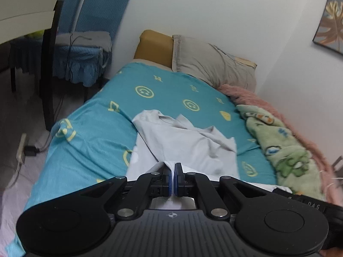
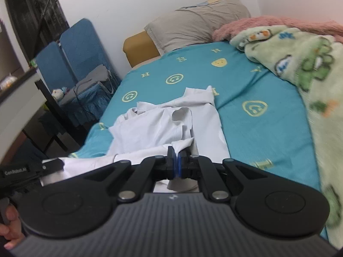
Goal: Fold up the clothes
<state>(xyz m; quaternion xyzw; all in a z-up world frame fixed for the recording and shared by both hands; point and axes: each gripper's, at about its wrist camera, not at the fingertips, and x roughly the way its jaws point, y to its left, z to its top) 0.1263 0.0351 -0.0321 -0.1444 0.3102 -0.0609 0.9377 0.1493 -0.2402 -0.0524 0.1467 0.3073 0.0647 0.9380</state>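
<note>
Both grippers are on the garment: the left gripper [image 1: 173, 172] has its jaws pressed together on a fold of the white shirt [image 1: 184, 143], pinching the near hem edge, and the right gripper [image 2: 177, 157] is likewise clamped on a bunched bit of the same shirt [image 2: 163, 124] at its near edge. The shirt lies rumpled on the teal bedsheet [image 1: 90, 132], around the middle of the bed, its long axis running away from the cameras toward the pillow [image 1: 212, 64]. The collar end points to the head of the bed, the hem end toward the grippers. In the left wrist view the far part is folded over itself, with a flap sticking up near the collar; in the right wrist view one sleeve trails off to the left toward the bed's edge, where the other gripper's body shows with cloth in it. A green cartoon blanket [image 2: 300, 68] lies heaped along the right side of the bed, just beside the shirt's area but apart from it, with a pink fuzzy blanket [image 1: 268, 105] behind it against the wall. A hand [image 2: 10, 229] grips a handle at lower left.
</note>
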